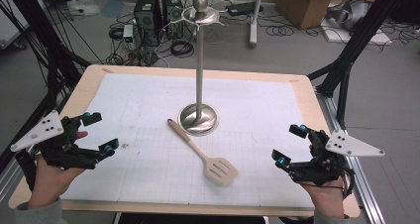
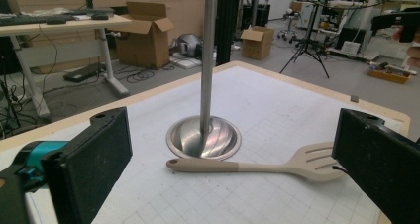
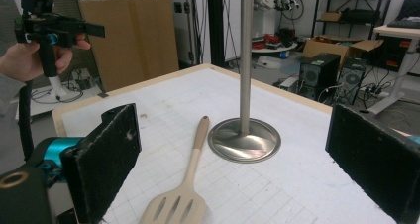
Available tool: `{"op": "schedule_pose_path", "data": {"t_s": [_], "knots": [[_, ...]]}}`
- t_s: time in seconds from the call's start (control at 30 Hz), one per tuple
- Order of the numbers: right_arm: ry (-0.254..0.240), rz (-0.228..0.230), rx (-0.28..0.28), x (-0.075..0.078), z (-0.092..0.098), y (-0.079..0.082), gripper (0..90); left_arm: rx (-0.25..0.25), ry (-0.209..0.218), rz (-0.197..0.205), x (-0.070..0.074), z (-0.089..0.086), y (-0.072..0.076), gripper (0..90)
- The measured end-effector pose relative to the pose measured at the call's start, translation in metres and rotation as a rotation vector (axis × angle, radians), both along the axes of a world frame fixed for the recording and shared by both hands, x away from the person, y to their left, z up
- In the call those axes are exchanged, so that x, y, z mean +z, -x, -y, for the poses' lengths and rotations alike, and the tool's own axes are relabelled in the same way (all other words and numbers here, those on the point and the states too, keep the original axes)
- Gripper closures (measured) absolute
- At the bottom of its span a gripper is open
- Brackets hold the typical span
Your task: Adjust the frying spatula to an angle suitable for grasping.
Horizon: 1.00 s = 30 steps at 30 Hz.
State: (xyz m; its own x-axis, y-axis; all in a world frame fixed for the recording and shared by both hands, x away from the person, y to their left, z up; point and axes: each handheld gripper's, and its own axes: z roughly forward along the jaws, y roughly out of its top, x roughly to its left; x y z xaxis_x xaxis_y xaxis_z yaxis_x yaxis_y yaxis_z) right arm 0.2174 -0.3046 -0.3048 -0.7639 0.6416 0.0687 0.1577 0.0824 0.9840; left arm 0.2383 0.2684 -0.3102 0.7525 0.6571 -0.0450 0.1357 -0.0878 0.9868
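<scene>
While both claws hang wide open, empty, left claw (image 1: 101, 131) and right claw (image 1: 291, 144) flank beige spatula (image 1: 204, 154) flat on worktop (image 1: 307, 92): handle end touching steel stand (image 1: 199, 116) base, slotted blade toward person.

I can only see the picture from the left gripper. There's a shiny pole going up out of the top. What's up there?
Observer: In the high view the pole of the metal stand ends in a flat ring with hooks and a round knob above it. Nothing hangs on it.
Operator: Is the other gripper holding something?
Observer: No. The right gripper is open, with nothing between its jaws, at the table's right edge.
Operator: Which end of the spatula is by the stand?
Observer: The handle end of the spatula lies at the stand's round base; the slotted blade points toward the person's side.
</scene>
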Motion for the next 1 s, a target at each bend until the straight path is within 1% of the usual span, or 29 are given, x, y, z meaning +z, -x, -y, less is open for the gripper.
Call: {"op": "schedule_pose_path", "data": {"t_s": [0.23, 0.3, 0.33, 0.37, 0.43, 0.47, 0.5, 0.53, 0.6, 0.67, 0.7, 0.73, 0.77, 0.8, 0.87, 0.97, 1.0], "knots": [[0.005, -0.009, -0.004, -0.002, 0.001, 0.001, 5.9, 0.02, 0.004, -0.017, -0.003, -0.002, -0.003, 2.5], [0.003, -0.015, -0.012, -0.001, 0.002, 0.002, 5.9, 0.019, 0.017, -0.023, -0.004, -0.002, -0.005, 2.5], [0.004, -0.012, -0.012, -0.001, 0.002, 0.002, 5.9, 0.019, 0.017, -0.023, -0.004, -0.002, -0.005, 2.5], [0.001, -0.011, -0.012, -0.001, 0.003, 0.002, 6.0, 0.01, 0.028, -0.044, -0.005, -0.001, -0.007, 2.5], [0.001, -0.016, -0.017, -0.001, 0.003, 0.003, 6.0, 0.013, 0.03, -0.048, -0.006, 0.0, -0.008, 2.5], [0.0, -0.016, -0.016, -0.001, 0.004, 0.003, 6.0, 0.028, 0.031, -0.049, -0.007, 0.001, -0.009, 2.5], [0.001, -0.018, -0.018, -0.001, 0.004, 0.004, 5.9, 0.028, 0.031, -0.049, -0.007, 0.001, -0.009, 2.5], [0.003, -0.012, -0.02, -0.002, 0.005, 0.004, 5.9, 0.008, 0.039, -0.061, -0.008, 0.003, -0.011, 2.5], [-0.001, -0.015, -0.025, -0.002, 0.006, 0.005, 5.9, 0.008, 0.038, -0.057, -0.009, 0.005, -0.012, 2.5], [-0.005, -0.019, -0.027, -0.002, 0.007, 0.006, 5.9, -0.004, 0.031, -0.053, -0.009, 0.008, -0.013, 2.5], [-0.006, -0.02, -0.028, -0.002, 0.007, 0.006, 5.9, -0.006, 0.019, -0.047, -0.01, 0.009, -0.014, 2.5], [-0.003, -0.015, -0.028, -0.002, 0.008, 0.007, 6.0, 0.013, -0.036, -0.008, -0.011, 0.013, -0.014, 2.5], [-0.005, -0.015, -0.026, -0.003, 0.008, 0.007, 5.9, 0.013, -0.036, -0.008, -0.011, 0.013, -0.014, 2.5], [-0.001, -0.017, -0.021, -0.003, 0.009, 0.008, 6.0, 0.005, -0.047, -0.019, -0.012, 0.015, -0.016, 2.5], [0.004, -0.017, -0.022, -0.003, 0.009, 0.01, 6.0, -0.01, -0.068, -0.029, -0.014, 0.02, -0.018, 2.6], [0.003, -0.016, -0.019, -0.002, 0.009, 0.011, 5.9, -0.015, -0.077, -0.032, -0.015, 0.024, -0.019, 2.6], [0.006, -0.012, -0.019, -0.002, 0.009, 0.012, 5.9, -0.025, -0.078, -0.033, -0.016, 0.027, -0.019, 8.2]]}}
